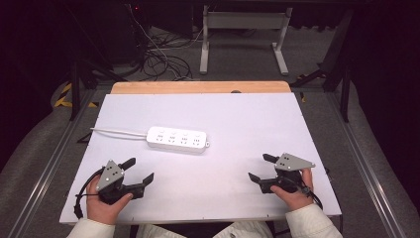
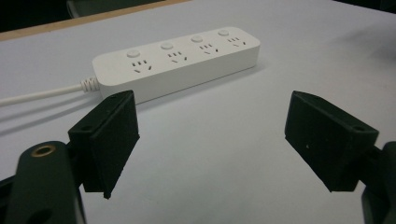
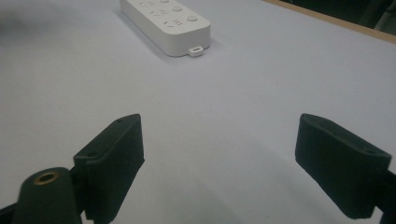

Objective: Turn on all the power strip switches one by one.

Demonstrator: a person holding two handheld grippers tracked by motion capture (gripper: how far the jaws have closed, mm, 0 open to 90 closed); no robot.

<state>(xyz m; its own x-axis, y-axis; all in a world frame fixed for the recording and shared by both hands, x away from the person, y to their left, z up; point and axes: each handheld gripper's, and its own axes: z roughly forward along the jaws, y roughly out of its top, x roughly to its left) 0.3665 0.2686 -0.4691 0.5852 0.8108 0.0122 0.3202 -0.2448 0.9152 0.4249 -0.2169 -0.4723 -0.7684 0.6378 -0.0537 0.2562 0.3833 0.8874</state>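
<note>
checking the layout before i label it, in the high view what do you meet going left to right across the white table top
left gripper in the person's left hand, jaws open → white cable → white power strip → right gripper in the right hand, jaws open, all over the white table top.

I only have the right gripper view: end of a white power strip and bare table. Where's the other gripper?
Observer: The left gripper sits near the table's front edge on the person's left, jaws open, nothing between them.
Operator: Strip's cord?
Observer: The cord leaves the power strip at its left end and runs toward the table's left edge.
Operator: How many outlets?
Observer: Four, each with a round button, in the left gripper view.
</note>
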